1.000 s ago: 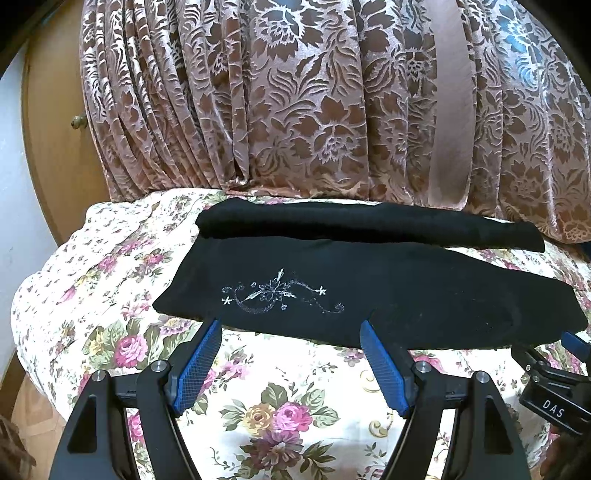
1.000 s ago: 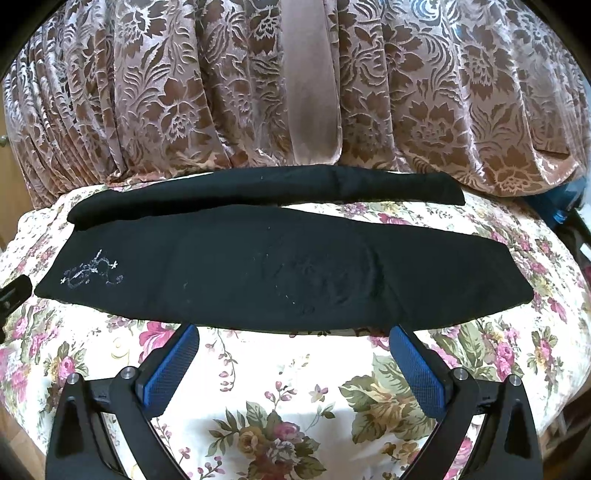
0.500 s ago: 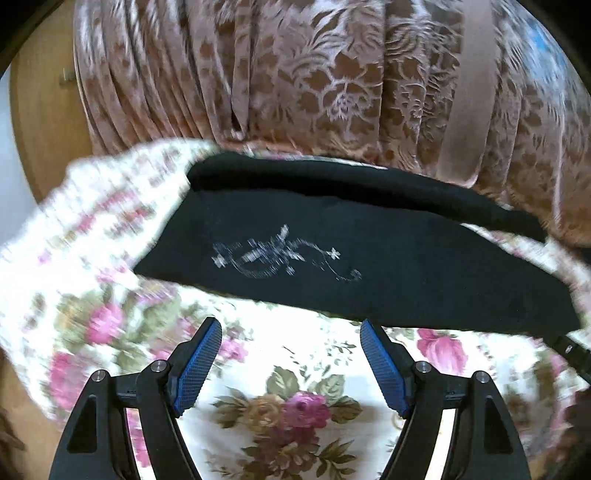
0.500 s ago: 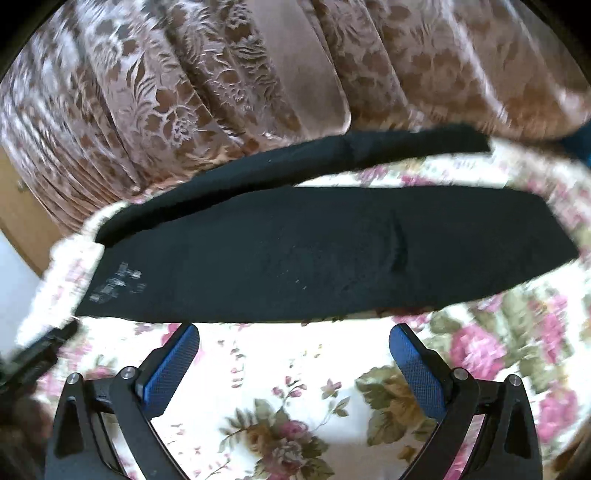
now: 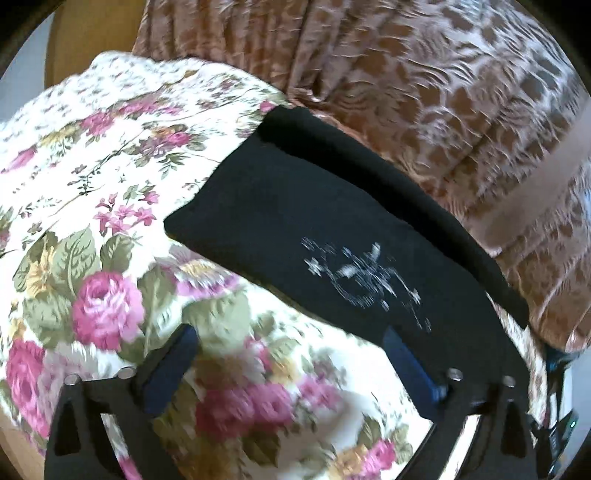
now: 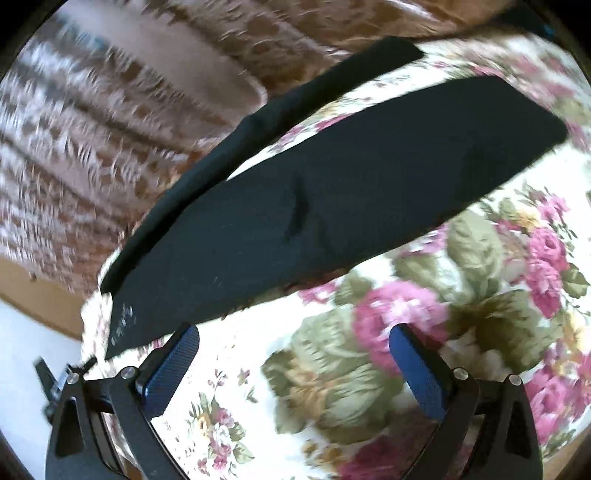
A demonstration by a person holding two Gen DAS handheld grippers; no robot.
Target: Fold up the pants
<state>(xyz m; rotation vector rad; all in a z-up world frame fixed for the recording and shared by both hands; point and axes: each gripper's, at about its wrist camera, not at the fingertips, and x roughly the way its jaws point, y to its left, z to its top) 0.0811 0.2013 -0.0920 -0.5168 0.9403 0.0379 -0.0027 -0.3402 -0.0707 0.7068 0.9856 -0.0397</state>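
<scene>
Black pants (image 5: 295, 229) lie flat across a floral bedspread (image 5: 92, 177), both legs stretched out, with a white embroidered motif (image 5: 365, 277) near one end. The left gripper (image 5: 288, 354) is open and empty over the bedspread, its right finger at the pants' near edge by the motif. In the right wrist view the pants (image 6: 332, 206) run diagonally. The right gripper (image 6: 293, 350) is open and empty, just short of the pants' near edge.
A brown floral curtain (image 5: 424, 92) hangs right behind the bed and touches the far pant leg. A wooden panel (image 5: 92, 26) stands at the back left. The bedspread (image 6: 424, 350) drops off at its edges; the other gripper (image 6: 55, 380) shows at lower left.
Both views have tilted and blurred. The left gripper has swung left toward the motif end of the pants; the right gripper has swung right toward the other end. Both stay open.
</scene>
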